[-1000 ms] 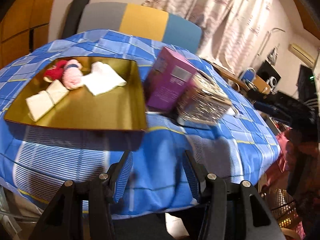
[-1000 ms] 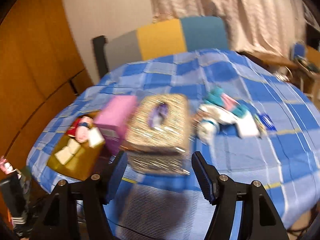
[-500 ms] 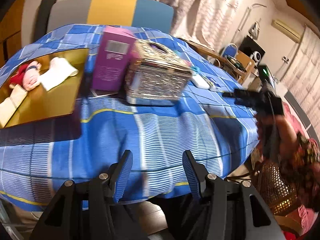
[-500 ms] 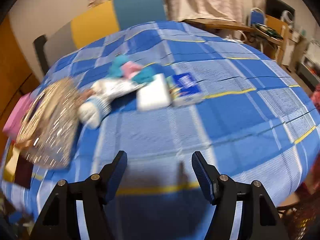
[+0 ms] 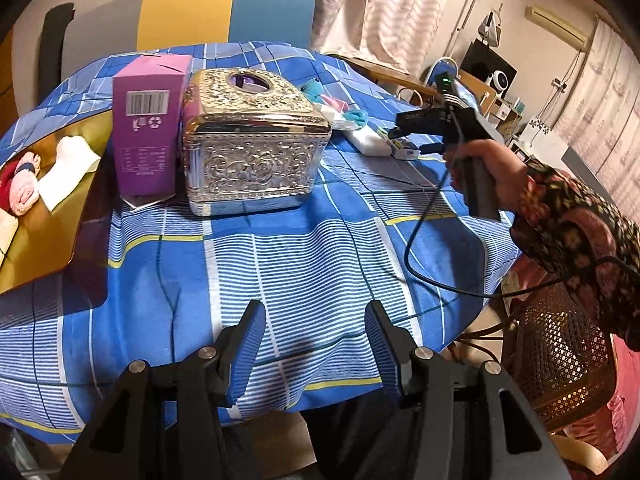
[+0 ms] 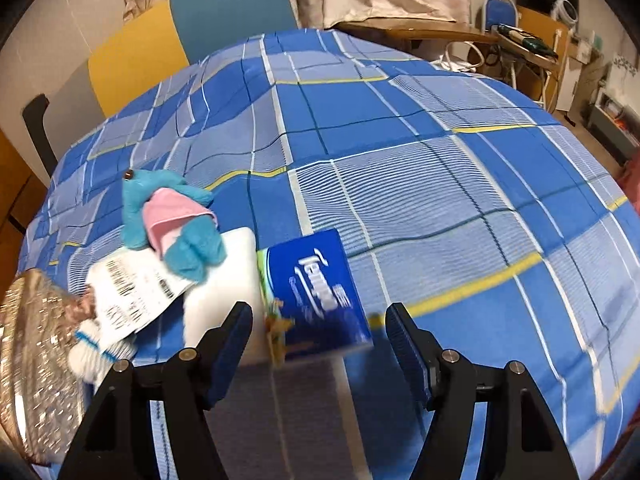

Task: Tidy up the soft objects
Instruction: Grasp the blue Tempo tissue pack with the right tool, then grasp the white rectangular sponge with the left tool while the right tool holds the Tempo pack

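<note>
Tissue pack [image 6: 320, 296] now lies between right gripper [image 6: 320, 350] fingers, spread.

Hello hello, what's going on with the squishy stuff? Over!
Both tongs open, empty: left, right. Right tongs closing on the blue tissue pack. White sponge touching it; blue plush toy behind.

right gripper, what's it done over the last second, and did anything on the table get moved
The right gripper swung away from the silver tissue box to the right and closed in on the blue tissue pack, which now lies just ahead of its open jaws. Nothing was grasped or released. The left gripper turned right but stayed open. The box, purple carton, teal plush and gold tray stayed put.
</note>
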Motion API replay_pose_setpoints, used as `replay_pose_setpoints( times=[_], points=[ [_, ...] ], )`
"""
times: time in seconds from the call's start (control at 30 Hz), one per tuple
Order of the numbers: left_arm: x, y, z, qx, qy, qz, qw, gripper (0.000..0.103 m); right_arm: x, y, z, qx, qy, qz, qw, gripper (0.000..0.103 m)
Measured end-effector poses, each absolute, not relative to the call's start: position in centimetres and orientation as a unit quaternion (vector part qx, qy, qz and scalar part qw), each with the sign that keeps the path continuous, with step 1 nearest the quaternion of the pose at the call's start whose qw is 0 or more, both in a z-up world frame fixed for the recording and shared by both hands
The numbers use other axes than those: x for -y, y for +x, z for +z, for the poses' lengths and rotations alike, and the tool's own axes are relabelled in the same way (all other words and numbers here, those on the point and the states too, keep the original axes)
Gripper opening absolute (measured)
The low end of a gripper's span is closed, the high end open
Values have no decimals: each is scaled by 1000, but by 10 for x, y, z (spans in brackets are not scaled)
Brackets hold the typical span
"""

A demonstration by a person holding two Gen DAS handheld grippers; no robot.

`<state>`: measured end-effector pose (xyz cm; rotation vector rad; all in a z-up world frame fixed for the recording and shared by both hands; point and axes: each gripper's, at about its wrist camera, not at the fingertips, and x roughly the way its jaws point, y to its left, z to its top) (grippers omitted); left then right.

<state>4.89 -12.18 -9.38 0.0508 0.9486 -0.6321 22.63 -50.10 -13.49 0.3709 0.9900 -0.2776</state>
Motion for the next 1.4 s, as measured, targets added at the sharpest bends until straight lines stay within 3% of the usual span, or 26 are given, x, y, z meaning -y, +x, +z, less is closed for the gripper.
replay_pose_setpoints(
  times=[0.17,0.27,0.47,0.6,0.77,1.03,1.13,1.3,1.4],
  points=[
    [138,56,-92,-451,31,-307,838,52,502,236,-146,-480,169,-122,852,57],
    [153,60,-87,-447,37,-315,836,52,502,233,-146,-483,152,-110,855,55],
    [193,75,-76,-442,40,-335,831,52,513,198,-139,-493,133,-99,854,55],
    [233,94,-71,-443,47,-335,830,63,533,161,-139,-508,154,-97,842,55],
    [292,128,-71,-453,47,-331,827,64,544,127,-138,-508,176,-85,839,55],
    [367,194,-103,-472,82,-274,834,64,550,119,-140,-497,215,-65,838,55],
    [388,221,-119,-482,90,-255,833,70,550,120,-139,-499,211,-64,838,55],
    [406,253,-140,-498,96,-229,831,71,552,122,-139,-499,219,-62,836,55],
    [408,261,-148,-504,103,-222,828,67,551,122,-140,-500,223,-60,835,55]
  ],
)
